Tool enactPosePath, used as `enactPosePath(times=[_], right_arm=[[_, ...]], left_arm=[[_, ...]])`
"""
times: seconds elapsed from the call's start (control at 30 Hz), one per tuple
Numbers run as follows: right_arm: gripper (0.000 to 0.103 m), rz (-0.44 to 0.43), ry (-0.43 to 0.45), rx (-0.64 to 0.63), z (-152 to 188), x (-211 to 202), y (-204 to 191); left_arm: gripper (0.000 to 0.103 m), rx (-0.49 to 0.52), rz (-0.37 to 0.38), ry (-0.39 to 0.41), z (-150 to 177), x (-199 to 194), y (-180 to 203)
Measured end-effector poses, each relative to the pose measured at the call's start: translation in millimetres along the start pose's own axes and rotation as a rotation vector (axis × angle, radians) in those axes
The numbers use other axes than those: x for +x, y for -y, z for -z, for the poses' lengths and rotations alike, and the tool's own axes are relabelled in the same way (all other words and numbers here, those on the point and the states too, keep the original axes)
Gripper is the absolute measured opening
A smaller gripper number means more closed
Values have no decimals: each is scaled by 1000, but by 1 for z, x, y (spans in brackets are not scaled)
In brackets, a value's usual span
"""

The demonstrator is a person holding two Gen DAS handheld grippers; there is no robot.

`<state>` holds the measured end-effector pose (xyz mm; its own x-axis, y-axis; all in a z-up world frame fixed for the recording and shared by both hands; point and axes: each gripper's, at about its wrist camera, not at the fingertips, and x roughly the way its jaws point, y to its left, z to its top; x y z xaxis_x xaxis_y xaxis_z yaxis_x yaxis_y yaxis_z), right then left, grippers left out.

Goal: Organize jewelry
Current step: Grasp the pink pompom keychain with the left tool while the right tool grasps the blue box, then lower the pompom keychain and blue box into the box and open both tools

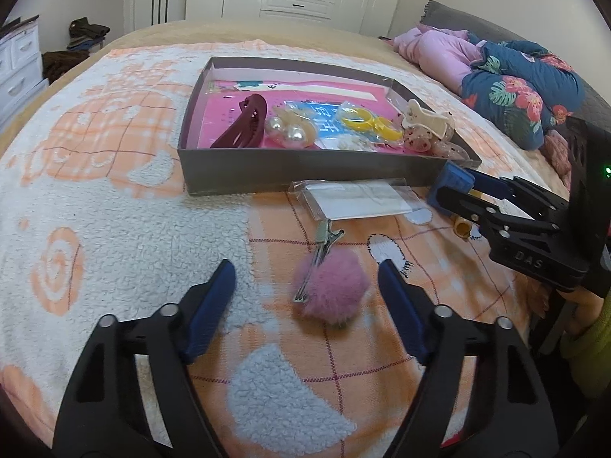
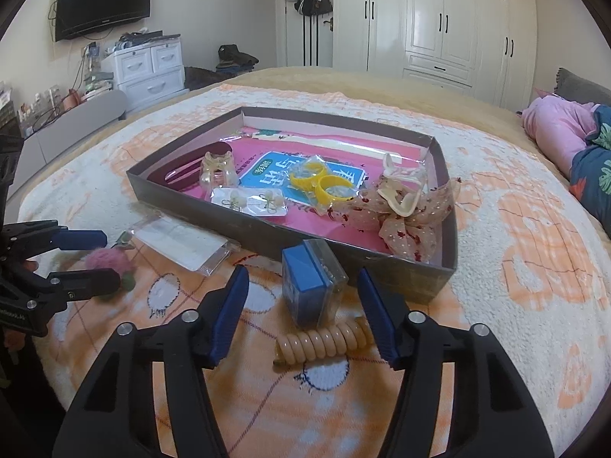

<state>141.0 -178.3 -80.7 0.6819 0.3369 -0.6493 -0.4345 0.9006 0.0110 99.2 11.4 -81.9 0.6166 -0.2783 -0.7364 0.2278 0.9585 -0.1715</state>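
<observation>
A grey box [image 1: 305, 168] [image 2: 267, 234] on the bed holds a maroon claw clip [image 1: 244, 124], pearl earrings, yellow rings [image 2: 324, 183], a cream clip and a dotted bow [image 2: 404, 225]. On the blanket in front lie a pink pompom hair clip [image 1: 328, 286] [image 2: 109, 261], a clear packet [image 1: 359, 198] [image 2: 183, 244], a small blue box [image 2: 313, 286] [image 1: 450, 187] and a beige spiral hair tie [image 2: 324, 341]. My left gripper [image 1: 307, 267] is open around the pompom clip. My right gripper [image 2: 303, 273] is open, with the blue box and the spiral tie between its fingers.
An orange and white fleece blanket [image 1: 114, 229] covers the bed. Pink and floral bedding [image 1: 515, 87] is piled at the right. White wardrobes [image 2: 458, 19], a drawer unit [image 2: 149, 68] and a wall television [image 2: 103, 0] stand beyond the bed.
</observation>
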Motion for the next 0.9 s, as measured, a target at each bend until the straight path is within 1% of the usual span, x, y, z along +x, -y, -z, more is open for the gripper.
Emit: enactPosePath(times=[0.07,0.17,0.2,0.23,0.27,0.33,0.37,0.47,0.57,0.7,0.9], right_arm=[[52,-5,-8,7,-1,3,2],[44,-9,-13,23,-1,5,5],[40,-13,-15,31,-2,5,6],[32,-16,-17,36,-1,6,7],[31,-19,-20,40,-1,7,8],[30,-22,-19,42,-1,7,8],[30,-23,-15,39,-1,6,7],[30,-30,-3,24,-1,2,4],[30,-44,7,13,-1,-2,0],[30,-66,24,5,-2,-9,-5],[30,-89,54,9,-4,-23,-7]], left_arm=[[60,8,3,-2,0,1,2],[57,16,7,-3,0,3,4],[56,17,7,-4,-1,4,4],[54,21,9,-5,-1,4,5],[51,24,12,-6,-1,5,6],[43,31,16,-9,-1,5,8],[41,36,16,-9,-1,6,9],[29,49,18,-11,0,6,11],[26,68,15,-17,1,6,14],[24,83,12,-13,1,2,16],[23,72,14,32,-5,-13,16]])
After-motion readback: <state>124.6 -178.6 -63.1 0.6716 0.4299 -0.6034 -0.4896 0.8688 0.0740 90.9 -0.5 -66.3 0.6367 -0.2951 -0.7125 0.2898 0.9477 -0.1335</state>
